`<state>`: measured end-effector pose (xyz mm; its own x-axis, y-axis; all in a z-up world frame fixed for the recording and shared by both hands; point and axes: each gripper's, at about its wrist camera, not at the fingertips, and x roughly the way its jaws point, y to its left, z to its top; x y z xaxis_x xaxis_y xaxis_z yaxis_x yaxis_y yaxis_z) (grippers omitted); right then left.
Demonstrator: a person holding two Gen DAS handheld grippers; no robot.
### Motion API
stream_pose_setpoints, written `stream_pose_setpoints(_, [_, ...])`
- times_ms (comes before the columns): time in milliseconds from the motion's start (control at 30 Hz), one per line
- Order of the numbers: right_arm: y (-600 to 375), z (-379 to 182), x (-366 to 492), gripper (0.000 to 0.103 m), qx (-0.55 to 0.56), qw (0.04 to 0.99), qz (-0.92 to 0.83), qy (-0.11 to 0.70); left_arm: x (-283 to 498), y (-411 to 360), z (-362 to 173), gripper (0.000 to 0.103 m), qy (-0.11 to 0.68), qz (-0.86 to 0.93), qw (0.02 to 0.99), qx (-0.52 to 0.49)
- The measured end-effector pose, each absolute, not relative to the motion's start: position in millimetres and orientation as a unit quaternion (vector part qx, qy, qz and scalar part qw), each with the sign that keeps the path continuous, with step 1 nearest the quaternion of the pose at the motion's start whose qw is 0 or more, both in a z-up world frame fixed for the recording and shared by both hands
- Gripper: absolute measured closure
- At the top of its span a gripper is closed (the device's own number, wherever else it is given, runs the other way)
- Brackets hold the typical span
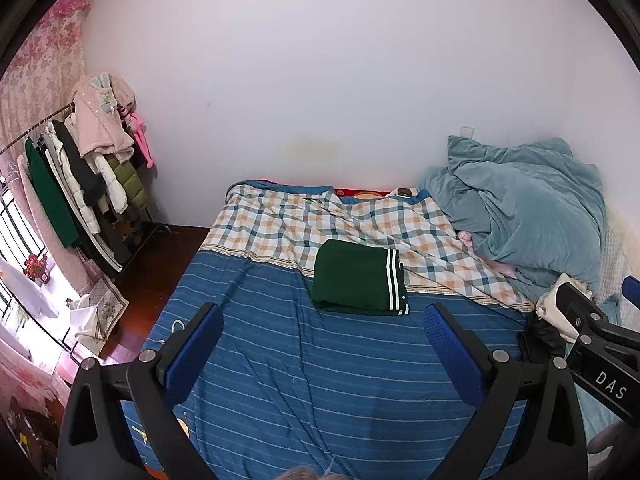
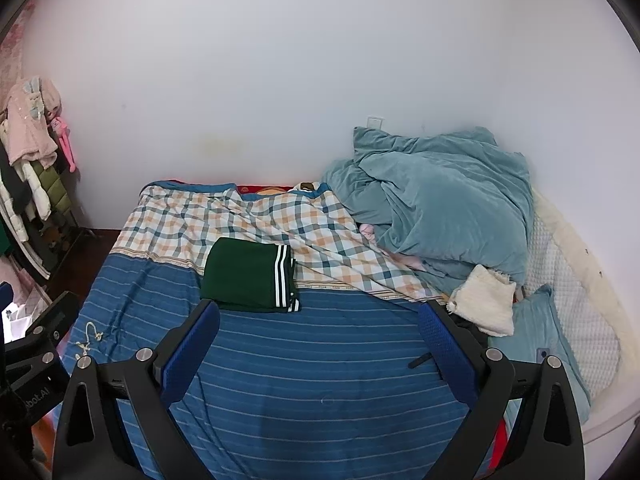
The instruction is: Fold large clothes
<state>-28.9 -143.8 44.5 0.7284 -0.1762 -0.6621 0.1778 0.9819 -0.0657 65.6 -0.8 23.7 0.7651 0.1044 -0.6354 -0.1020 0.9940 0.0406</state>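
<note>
A dark green garment with white stripes (image 1: pixel 360 278) lies folded into a neat rectangle on the bed, where the blue striped sheet (image 1: pixel 320 380) meets the plaid part. The same folded garment (image 2: pixel 250 276) shows in the right wrist view. My left gripper (image 1: pixel 324 326) hovers above the sheet, short of the garment, open with nothing between its blue pads. My right gripper (image 2: pixel 318 322) is also open and empty, just in front of the garment's near edge. The right gripper's body (image 1: pixel 592 332) shows at the right edge of the left wrist view.
A crumpled teal duvet (image 2: pixel 440 200) is heaped at the bed's far right, with a cream fleece cloth (image 2: pixel 486 304) and a teal pillow (image 2: pixel 548 336) beside it. A clothes rack (image 1: pixel 80 184) with hanging coats stands left of the bed over a dark wood floor (image 1: pixel 156 272).
</note>
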Motion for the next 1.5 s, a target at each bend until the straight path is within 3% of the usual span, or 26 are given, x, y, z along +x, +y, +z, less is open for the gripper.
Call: stream_pose_setpoints(1500, [-140,39,-20,0.002,0.006,0.93,-0.083,0.359,76,3,32,0.0,0.334,0.061,0.941,-0.005])
